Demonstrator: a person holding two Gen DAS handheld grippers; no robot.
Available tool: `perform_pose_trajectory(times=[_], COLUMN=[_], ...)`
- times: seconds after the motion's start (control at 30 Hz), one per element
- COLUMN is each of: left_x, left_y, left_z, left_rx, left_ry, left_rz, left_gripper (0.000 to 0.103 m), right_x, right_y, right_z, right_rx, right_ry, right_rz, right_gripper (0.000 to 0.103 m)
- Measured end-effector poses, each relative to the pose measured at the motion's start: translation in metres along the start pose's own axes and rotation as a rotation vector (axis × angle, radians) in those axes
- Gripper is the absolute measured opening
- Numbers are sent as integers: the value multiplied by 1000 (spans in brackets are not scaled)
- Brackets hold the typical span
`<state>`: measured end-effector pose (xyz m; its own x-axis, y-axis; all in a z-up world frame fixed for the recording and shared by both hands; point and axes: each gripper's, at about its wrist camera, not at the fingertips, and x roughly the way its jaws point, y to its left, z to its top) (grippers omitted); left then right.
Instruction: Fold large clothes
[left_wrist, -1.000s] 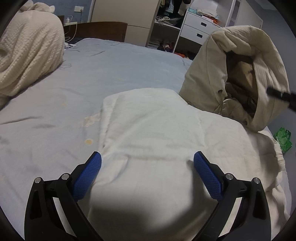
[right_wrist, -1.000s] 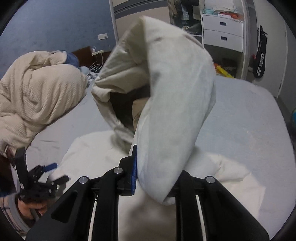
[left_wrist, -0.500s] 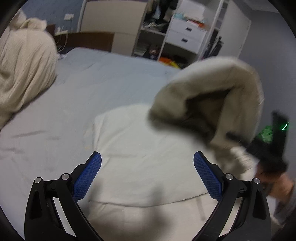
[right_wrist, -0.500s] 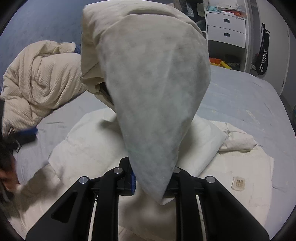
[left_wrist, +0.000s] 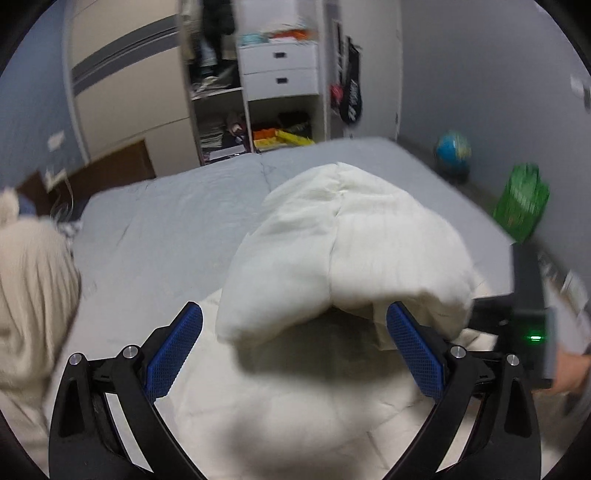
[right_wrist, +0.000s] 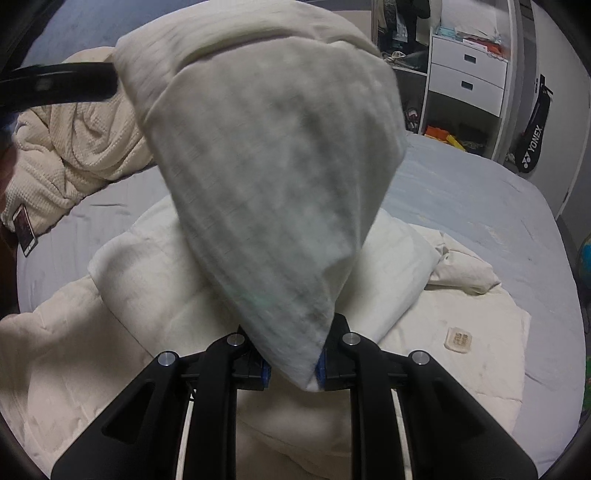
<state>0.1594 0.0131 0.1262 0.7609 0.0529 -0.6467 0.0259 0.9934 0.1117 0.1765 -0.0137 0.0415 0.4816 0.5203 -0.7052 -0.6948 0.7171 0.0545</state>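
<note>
Cream coat (right_wrist: 280, 177) on the bed (right_wrist: 480, 206) (rumpled blanket (right_wrist: 74, 155) at ten o'clock); right claw (right_wrist: 291, 369) pinches its lifted fold, left claw (left_wrist: 295, 350) gapes wide, holding nothing.

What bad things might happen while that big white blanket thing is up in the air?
1. The right gripper pinches only a corner of the cream garment, so the heavy cloth may slip out.
2. The left gripper is open and holds nothing, so the raised fold could flop down crooked.
3. Swinging cloth might sweep the phone near the bed's edge.
</note>
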Motion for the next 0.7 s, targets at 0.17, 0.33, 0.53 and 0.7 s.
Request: perform_pose_trajectory(times=[0.17, 0.33, 0.53, 0.7], left_x=[23, -5, -15, 20], left_y=[-13, -22, -45, -61], left_z=[4, -17, -74, -132], left_rx=[105, 80, 22, 17], left_ry=[39, -42, -30, 99], left_rz=[-38, -64, -96, -130], left_gripper=[16, 12, 12, 13], right_x=[-3, -15, -29, -30], right_y=[2, -7, -16, -6], right_z=[0, 3, -10, -54], right_rx=[-12, 10, 33, -55], right_ry=[-5, -49, -81, 7], right_rz=[-25, -117, -211, -248], right_gripper=[14, 14, 22, 26])
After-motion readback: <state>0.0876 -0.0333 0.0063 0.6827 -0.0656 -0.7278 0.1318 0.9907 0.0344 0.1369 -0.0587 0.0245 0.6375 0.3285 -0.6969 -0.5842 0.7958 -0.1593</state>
